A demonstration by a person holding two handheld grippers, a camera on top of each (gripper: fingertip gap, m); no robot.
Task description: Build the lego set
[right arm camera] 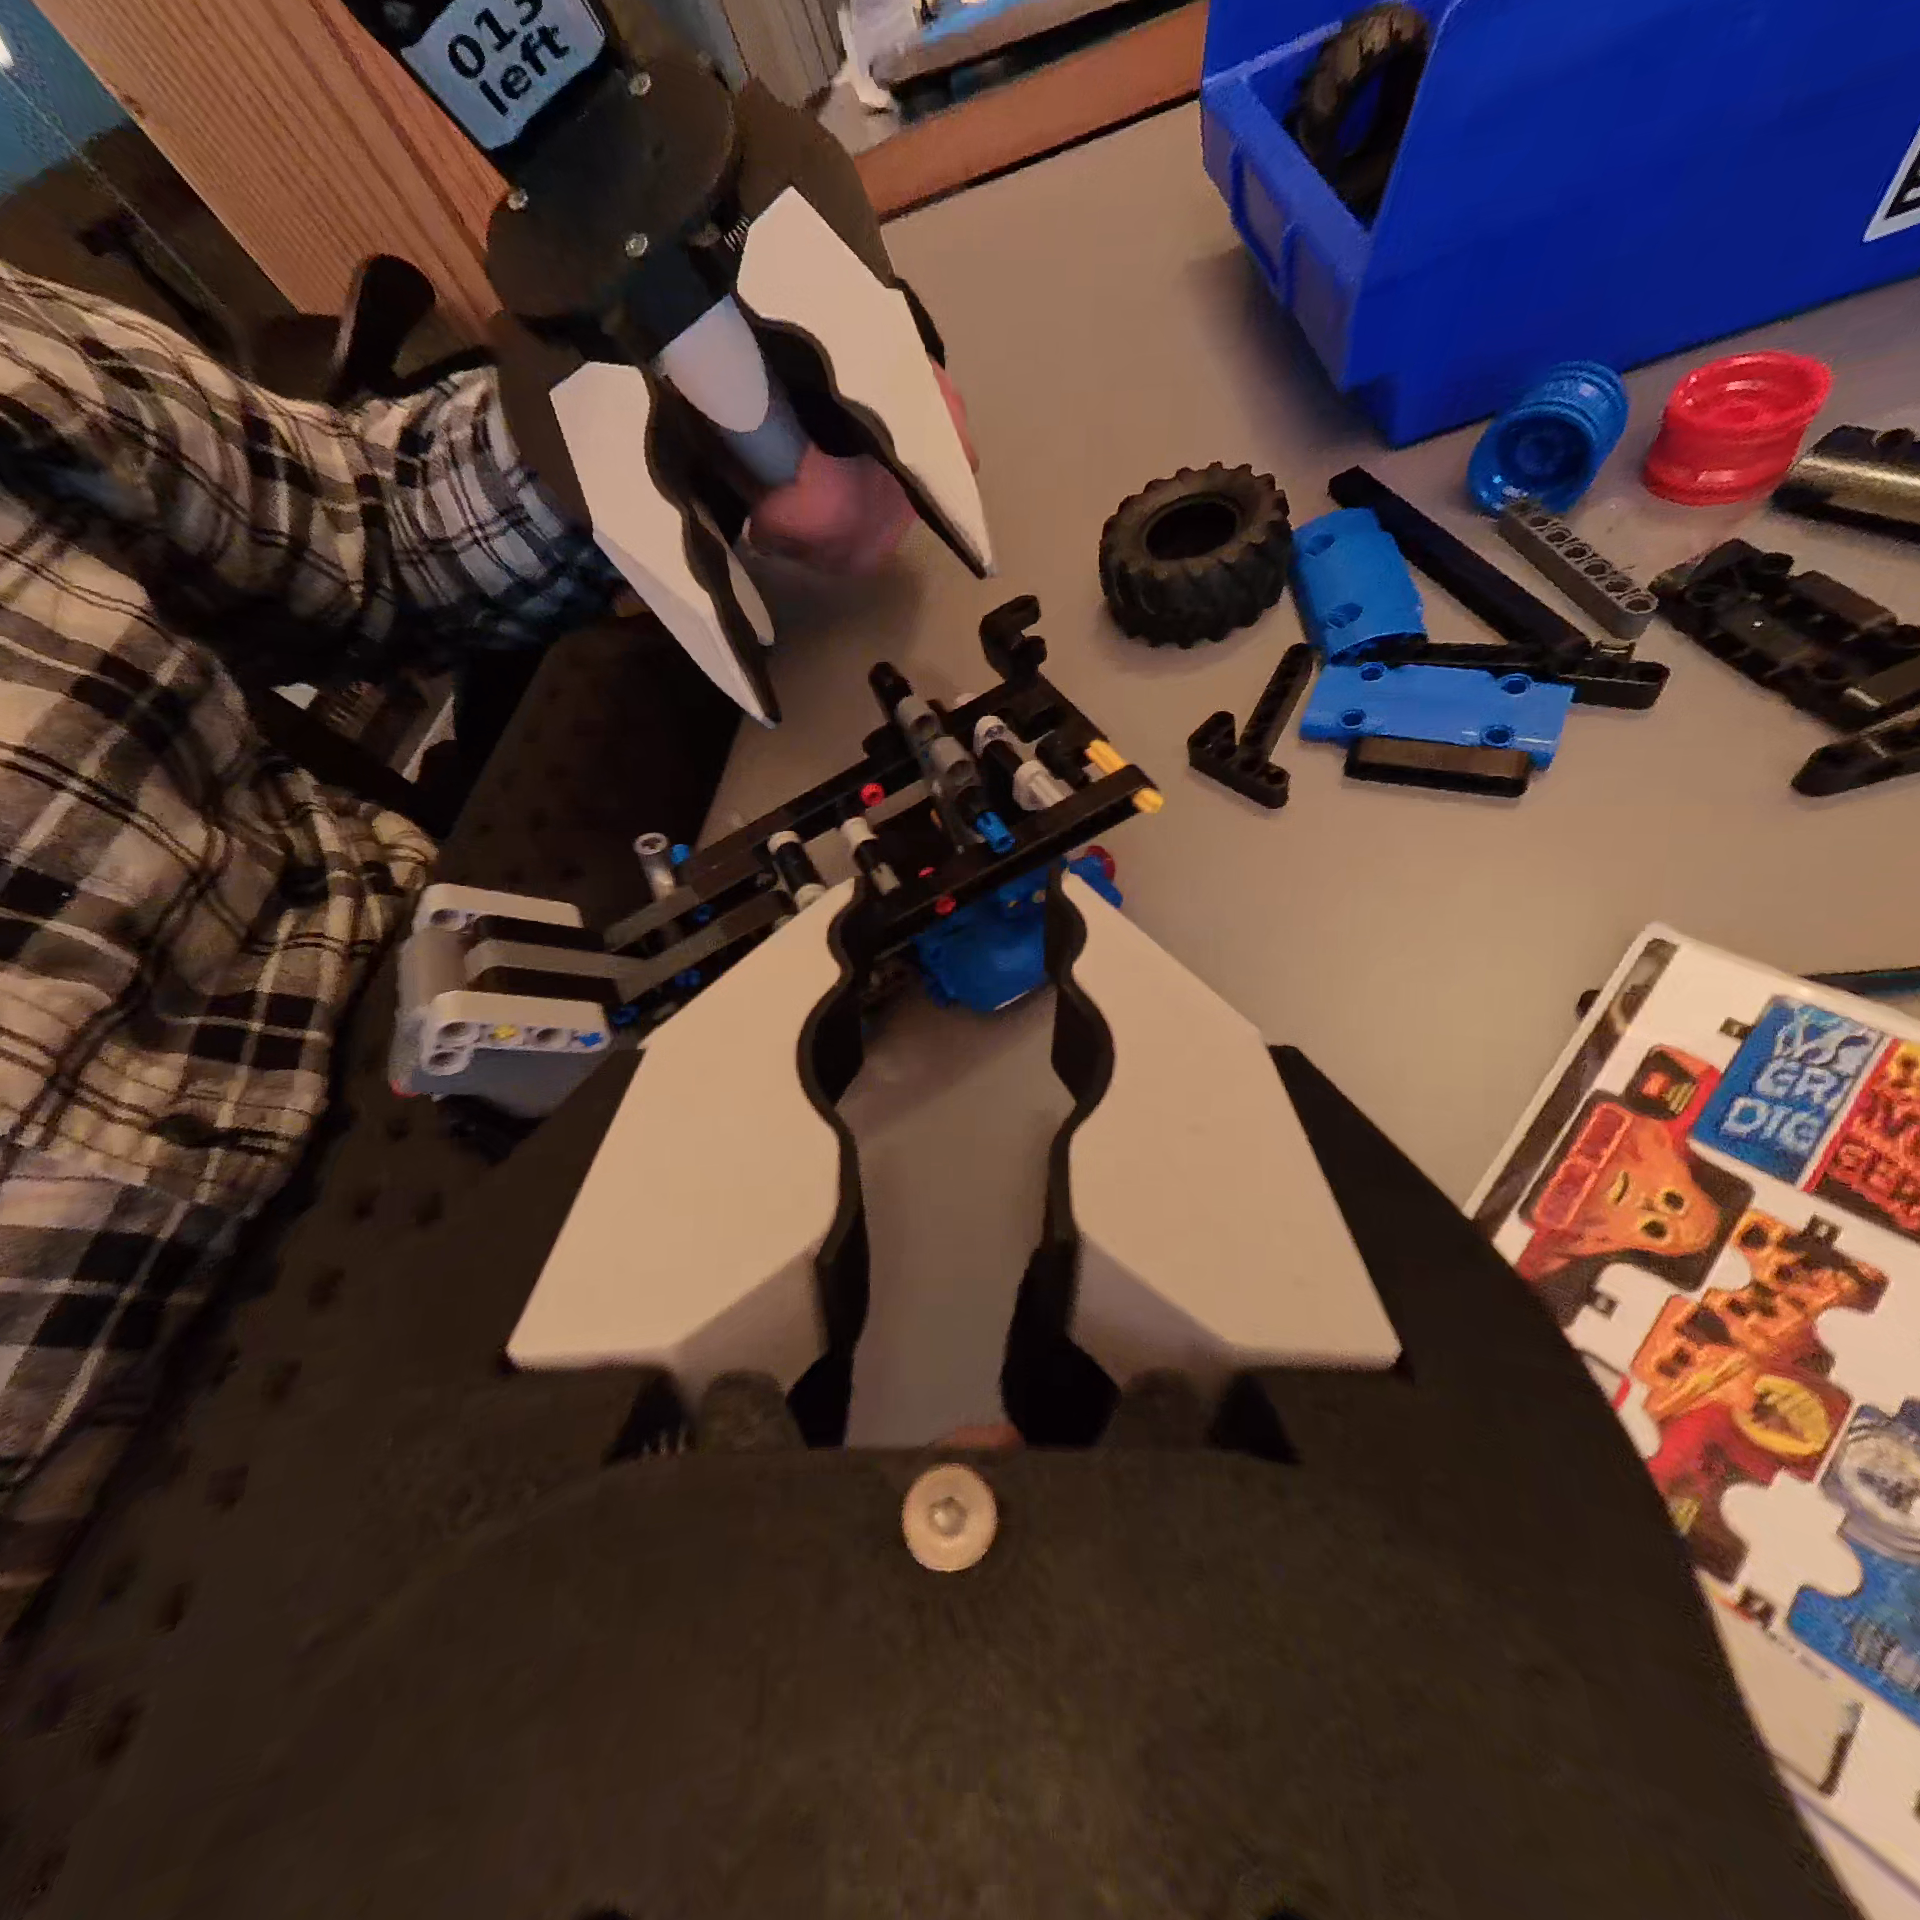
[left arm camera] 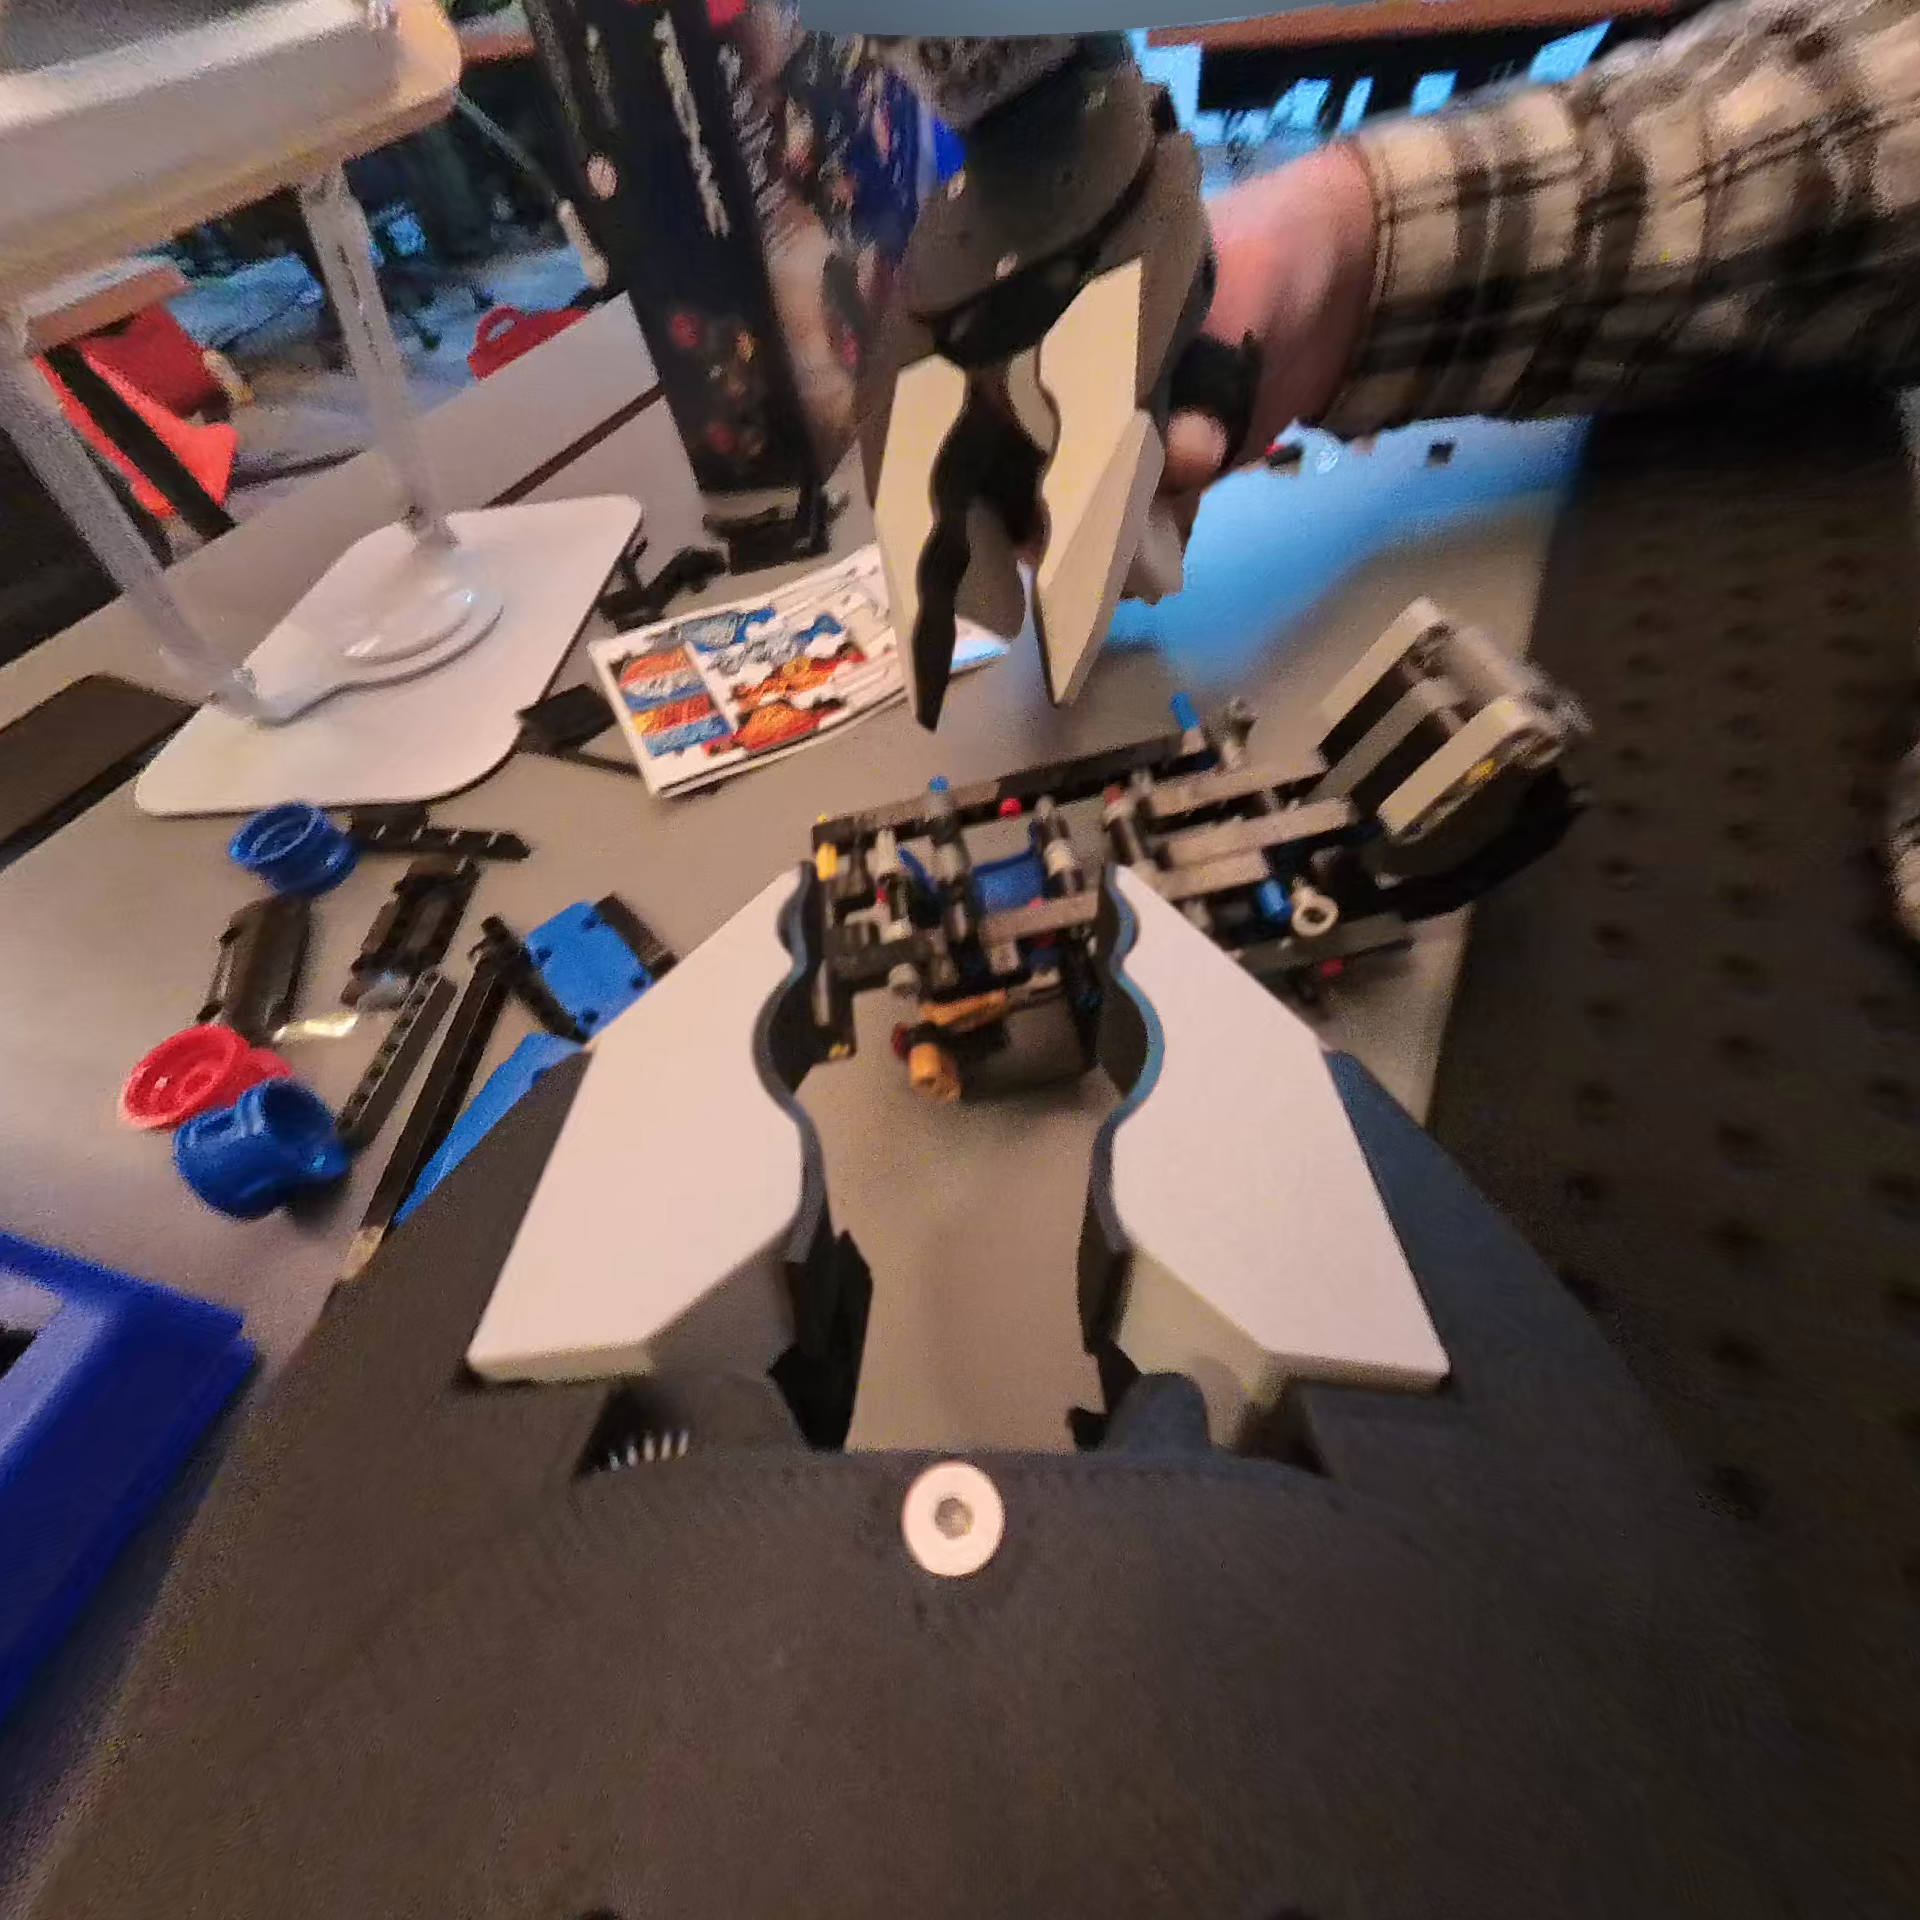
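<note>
The half-built lego chassis (left arm camera: 1091, 894) lies on the grey desk (right arm camera: 1351, 935) close to its near edge, a long frame of black beams studded with small blue, red and yellow pins, with a grey block at one end and a blue housing (right arm camera: 987, 951) under the other. My left hand-held gripper (left arm camera: 956, 1039) comes at it end-on with the jaws spread wide, the fingers flanking the end of the frame where an orange connector (left arm camera: 935, 1060) sticks out; the view there is blurred, so I cannot say for certain whether the pads touch the plastic, but they do not look clamped. My right hand-held gripper (right arm camera: 951, 966) is parted to about the width of the blue housing and sits on either side of it, empty as far as I can see, at most brushing it. I judge the model light and rigid along its beams, yet fragile at the joints: pins and axles can pop loose if I squeeze across an unsupported span, and smooth plastic may slip in hard fingers. The solid places to take hold would be the blue housing or the doubled black side beams, not the thin protruding axles. Loose parts wait well apart on the desk: a black tyre (right arm camera: 1195, 556), blue panels (right arm camera: 1434, 707), a blue rim (right arm camera: 1548, 436), a red rim (right arm camera: 1735, 426), a blue bin (right arm camera: 1558, 208) and a sticker sheet (right arm camera: 1714, 1247).
</note>
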